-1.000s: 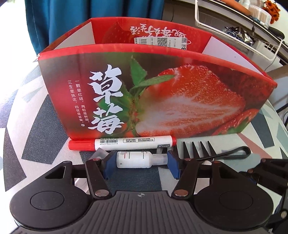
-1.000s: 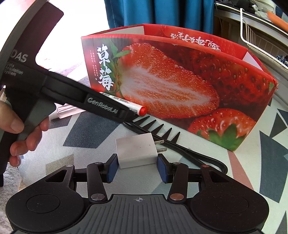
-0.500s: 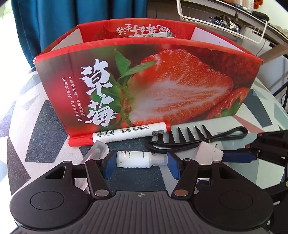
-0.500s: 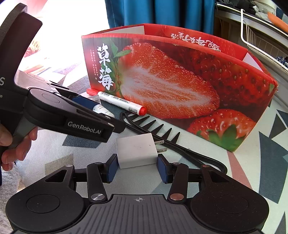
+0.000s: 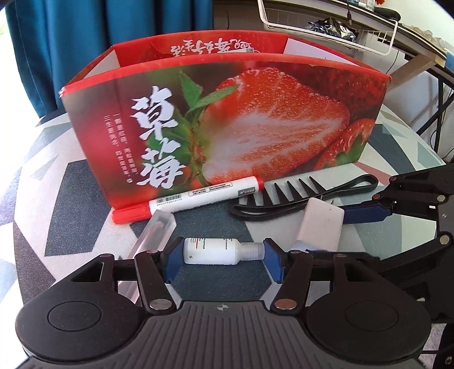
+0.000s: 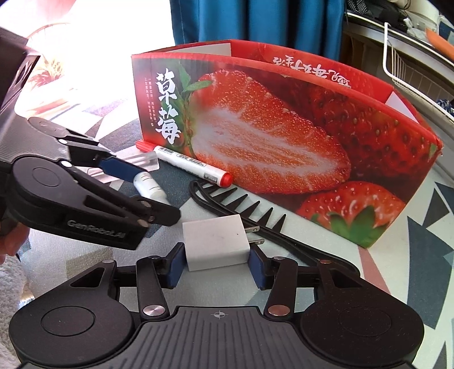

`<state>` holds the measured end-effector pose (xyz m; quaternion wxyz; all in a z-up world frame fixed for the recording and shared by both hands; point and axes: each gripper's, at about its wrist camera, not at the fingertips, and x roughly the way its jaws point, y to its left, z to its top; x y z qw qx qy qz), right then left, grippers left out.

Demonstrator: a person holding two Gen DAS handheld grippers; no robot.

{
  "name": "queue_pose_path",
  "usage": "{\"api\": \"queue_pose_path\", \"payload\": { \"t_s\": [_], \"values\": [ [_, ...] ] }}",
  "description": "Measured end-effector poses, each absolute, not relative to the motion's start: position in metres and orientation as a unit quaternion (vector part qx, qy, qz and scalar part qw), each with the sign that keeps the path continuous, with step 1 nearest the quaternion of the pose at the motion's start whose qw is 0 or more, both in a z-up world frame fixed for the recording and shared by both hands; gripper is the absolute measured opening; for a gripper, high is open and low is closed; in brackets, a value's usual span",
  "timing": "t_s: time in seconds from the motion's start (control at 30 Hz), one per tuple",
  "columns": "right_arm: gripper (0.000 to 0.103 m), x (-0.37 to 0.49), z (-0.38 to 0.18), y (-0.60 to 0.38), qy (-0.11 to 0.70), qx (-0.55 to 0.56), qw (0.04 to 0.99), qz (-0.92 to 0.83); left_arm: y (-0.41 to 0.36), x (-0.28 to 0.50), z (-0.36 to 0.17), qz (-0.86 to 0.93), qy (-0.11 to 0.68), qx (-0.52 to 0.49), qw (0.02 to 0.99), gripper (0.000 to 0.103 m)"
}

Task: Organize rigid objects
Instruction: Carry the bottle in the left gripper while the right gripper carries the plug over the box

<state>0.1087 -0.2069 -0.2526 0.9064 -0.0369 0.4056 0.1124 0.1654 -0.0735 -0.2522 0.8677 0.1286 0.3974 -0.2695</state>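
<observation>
Round table point(image 5: 71, 198) with a grey, white and dark geometric-print cover; blue curtain point(image 5: 71, 42) far behind, white wire rack point(image 5: 326, 25) far right, bright window glare far left in the right wrist view. Open strawberry-print cardboard box point(image 5: 227, 119) stands upright mid-table. Against its near wall lies a white marker point(image 5: 198, 195) with red cap; just right and near of it a black wide-tooth comb point(image 5: 298, 193), teeth pointing toward the box. A clear plastic block point(image 5: 159, 230) lies near-left, just beside the marker's cap end. Left gripper point(image 5: 224, 255) sits low and level over the table, blue pads closed on the 2 ends of a small white bottle point(image 5: 212, 251), lying sideways with neck to the right. Right gripper point(image 6: 217, 255) is also low, just right of the left one, pads clamping a white plug adapter point(image 6: 215, 244), its 2 prongs pointing right toward the comb. Part of a hand point(image 6: 11, 241) shows behind the left gripper at the far-left edge.
</observation>
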Motion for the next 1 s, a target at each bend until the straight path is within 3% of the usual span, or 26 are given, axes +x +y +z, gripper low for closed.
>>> {"api": "queue_pose_path", "payload": {
  "t_s": [0.53, 1.0],
  "values": [
    [0.043, 0.101, -0.241, -0.211, 0.398, -0.046, 0.912, 0.085, -0.065, 0.167, -0.232, -0.270, 0.389, 0.111, 0.874, 0.062],
    [0.044, 0.090, -0.160, -0.235, 0.327, -0.021, 0.942, 0.067, -0.041, 0.159, -0.140, -0.277, 0.310, 0.068, 0.907, 0.062]
  ]
}}
